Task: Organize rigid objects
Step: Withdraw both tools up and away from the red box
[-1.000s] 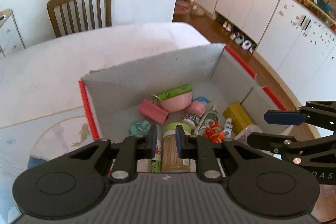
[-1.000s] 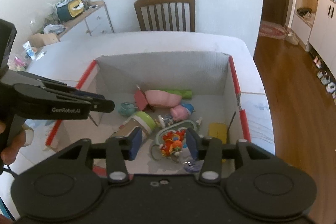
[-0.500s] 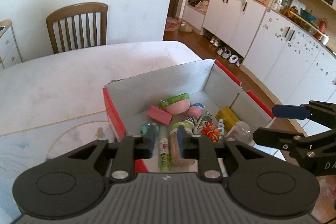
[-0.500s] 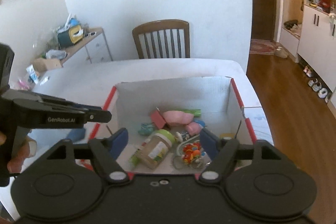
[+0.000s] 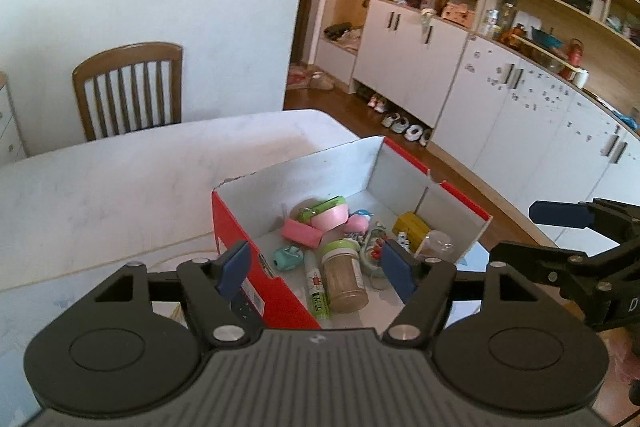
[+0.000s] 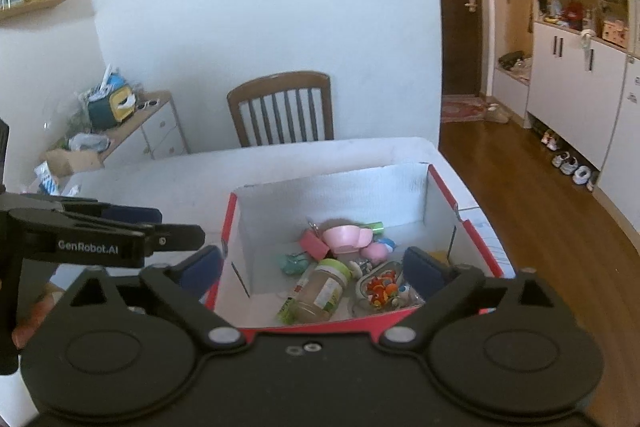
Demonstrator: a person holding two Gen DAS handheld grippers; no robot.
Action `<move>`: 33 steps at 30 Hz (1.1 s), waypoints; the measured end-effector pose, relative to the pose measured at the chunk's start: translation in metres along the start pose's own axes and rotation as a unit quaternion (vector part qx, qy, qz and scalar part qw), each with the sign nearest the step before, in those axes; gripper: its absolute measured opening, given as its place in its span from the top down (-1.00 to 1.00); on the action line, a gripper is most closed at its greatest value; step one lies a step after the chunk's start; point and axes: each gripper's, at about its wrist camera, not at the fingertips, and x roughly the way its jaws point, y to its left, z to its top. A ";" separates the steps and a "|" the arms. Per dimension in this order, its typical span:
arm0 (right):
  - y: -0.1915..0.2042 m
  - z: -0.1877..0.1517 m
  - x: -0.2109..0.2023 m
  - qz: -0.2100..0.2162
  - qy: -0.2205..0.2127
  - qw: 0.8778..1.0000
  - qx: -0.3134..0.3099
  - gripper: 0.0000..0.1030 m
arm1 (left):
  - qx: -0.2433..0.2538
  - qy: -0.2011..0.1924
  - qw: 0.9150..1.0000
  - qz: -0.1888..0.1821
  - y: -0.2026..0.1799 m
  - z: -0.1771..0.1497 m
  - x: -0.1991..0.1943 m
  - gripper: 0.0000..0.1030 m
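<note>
A red cardboard box (image 5: 236, 227) (image 6: 476, 247) with white inner walls sits on the white table. It holds small things: a jar with a green lid (image 5: 344, 279) (image 6: 322, 291) lying down, a pink bowl (image 5: 330, 215) (image 6: 344, 237), a pink block (image 5: 300, 233), a yellow box (image 5: 410, 227), a green tube (image 5: 316, 291) and a red-orange toy (image 6: 380, 287). My left gripper (image 5: 316, 273) is open and empty, high above the box's near edge. My right gripper (image 6: 312, 271) is open and empty, also high above the box.
A wooden chair (image 5: 128, 91) (image 6: 282, 111) stands at the table's far side. White cabinets (image 5: 520, 115) and a wood floor (image 6: 532, 187) lie to the right. A cluttered sideboard (image 6: 120, 131) stands at the left. The table (image 5: 120, 179) spreads left of the box.
Both grippers have risen and pulled back from the box, which looks smaller now. Both have opened wider; the left went from nearly shut to wide open.
</note>
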 end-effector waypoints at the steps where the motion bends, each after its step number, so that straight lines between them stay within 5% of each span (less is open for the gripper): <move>1: 0.002 -0.001 -0.003 -0.002 -0.004 1.000 0.003 -0.99 | 0.004 -0.001 1.000 -0.003 0.000 0.000 -0.002 -0.50; 3: 0.005 -0.002 -0.009 -0.007 -0.009 1.000 0.008 -1.00 | 0.010 -0.003 1.000 -0.011 0.000 -0.001 -0.006 -0.68; 9: 0.016 -0.010 -0.025 -0.026 -0.020 0.999 0.014 -1.00 | 0.017 -0.006 0.999 -0.033 0.001 -0.003 -0.013 -0.70; 13: 0.020 -0.015 -0.033 -0.038 -0.025 0.999 0.023 -1.00 | 0.020 -0.013 0.999 -0.040 0.002 -0.007 -0.018 -0.95; 33: 0.040 -0.030 -0.048 -0.054 -0.024 0.998 0.037 -1.00 | 0.041 -0.030 0.998 -0.028 0.005 -0.021 -0.031 -0.95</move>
